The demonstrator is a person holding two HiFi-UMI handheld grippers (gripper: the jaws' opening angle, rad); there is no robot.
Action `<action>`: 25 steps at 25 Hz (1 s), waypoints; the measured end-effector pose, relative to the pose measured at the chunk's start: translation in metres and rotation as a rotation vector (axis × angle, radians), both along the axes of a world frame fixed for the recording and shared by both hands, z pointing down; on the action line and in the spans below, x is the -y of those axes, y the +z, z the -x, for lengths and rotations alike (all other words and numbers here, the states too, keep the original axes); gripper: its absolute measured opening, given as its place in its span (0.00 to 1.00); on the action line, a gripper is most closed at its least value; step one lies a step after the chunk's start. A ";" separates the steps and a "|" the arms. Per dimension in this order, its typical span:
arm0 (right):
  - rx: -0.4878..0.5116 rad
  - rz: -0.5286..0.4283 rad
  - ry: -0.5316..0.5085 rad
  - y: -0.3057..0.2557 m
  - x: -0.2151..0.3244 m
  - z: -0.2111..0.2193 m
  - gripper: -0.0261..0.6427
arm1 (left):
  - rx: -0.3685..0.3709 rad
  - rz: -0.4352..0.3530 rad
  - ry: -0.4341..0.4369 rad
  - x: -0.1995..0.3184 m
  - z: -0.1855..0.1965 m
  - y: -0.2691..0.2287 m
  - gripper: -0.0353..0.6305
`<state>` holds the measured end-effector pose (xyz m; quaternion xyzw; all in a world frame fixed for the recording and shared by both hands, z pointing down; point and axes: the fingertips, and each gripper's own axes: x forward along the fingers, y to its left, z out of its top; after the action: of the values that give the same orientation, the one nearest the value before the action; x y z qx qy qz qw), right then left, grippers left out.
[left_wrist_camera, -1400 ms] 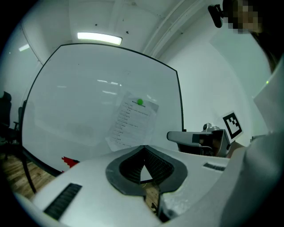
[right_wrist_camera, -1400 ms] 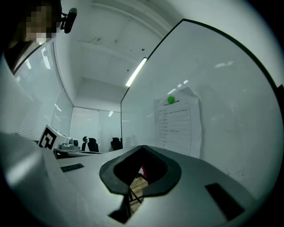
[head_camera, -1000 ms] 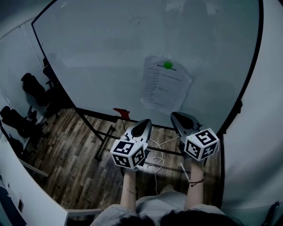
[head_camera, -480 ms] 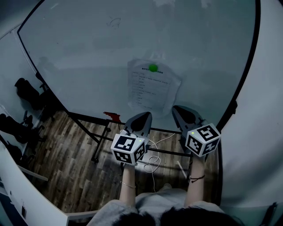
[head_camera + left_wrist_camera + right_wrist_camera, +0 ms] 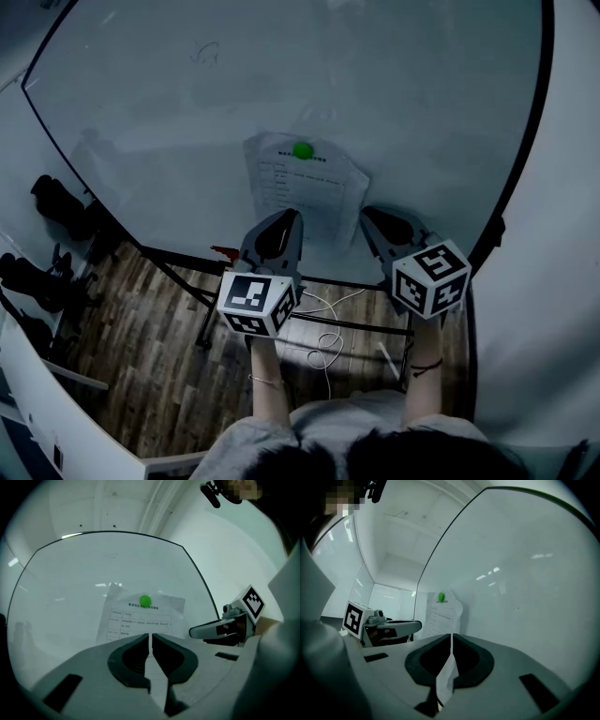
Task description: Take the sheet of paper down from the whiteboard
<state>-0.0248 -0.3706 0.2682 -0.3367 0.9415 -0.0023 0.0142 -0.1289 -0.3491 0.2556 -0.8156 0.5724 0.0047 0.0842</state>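
Head view: sheet of paper (image 5: 305,192) on the whiteboard (image 5: 169,103); my left hand-held gripper (image 5: 285,216) and right hand-held gripper (image 5: 369,215) near its lower edge, both closed, empty. Approach step, I'd say; next, open jaws.

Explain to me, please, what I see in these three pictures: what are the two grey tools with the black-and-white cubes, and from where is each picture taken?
There is no robot here. A person holds a two-jaw tool in each hand. The head view comes from a camera on the person's head, looking down. In it the left gripper and the right gripper point at a whiteboard. The patterned cubes are parts of the grippers. The other two pictures come from a camera riding on each gripper, looking along its jaws. A sheet of paper hangs on the board under a green magnet. The jaws of both grippers are together, and neither holds the paper.
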 end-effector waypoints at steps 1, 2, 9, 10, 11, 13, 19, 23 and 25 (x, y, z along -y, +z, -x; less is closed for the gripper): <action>0.000 0.003 -0.014 -0.003 0.002 0.000 0.04 | 0.010 -0.015 -0.013 0.003 0.001 -0.006 0.06; 0.002 0.007 -0.030 -0.006 0.003 0.001 0.04 | 0.015 -0.028 -0.025 0.006 0.003 -0.012 0.06; 0.010 0.005 -0.041 -0.012 0.010 -0.001 0.04 | 0.092 -0.077 -0.069 0.027 0.010 -0.035 0.06; 0.011 0.006 -0.035 -0.011 0.011 -0.001 0.04 | 0.102 -0.070 -0.067 0.029 0.012 -0.035 0.06; 0.007 0.008 -0.029 -0.009 0.011 -0.001 0.04 | 0.110 -0.062 -0.065 0.030 0.013 -0.034 0.07; 0.001 0.010 -0.012 -0.007 0.013 -0.001 0.04 | 0.132 -0.063 -0.064 0.032 0.015 -0.037 0.08; 0.038 0.030 0.047 -0.007 0.014 -0.002 0.12 | 0.214 -0.112 -0.036 0.040 0.011 -0.061 0.17; 0.041 0.025 0.087 -0.007 0.014 -0.003 0.15 | 0.273 -0.134 -0.010 0.041 0.000 -0.065 0.24; 0.040 0.022 0.098 -0.008 0.014 -0.003 0.15 | 0.297 -0.147 -0.002 0.041 -0.006 -0.068 0.25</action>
<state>-0.0218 -0.3843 0.2604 -0.3823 0.9234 -0.0186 0.0296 -0.1230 -0.3903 0.1881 -0.7984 0.5526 -0.0739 0.2274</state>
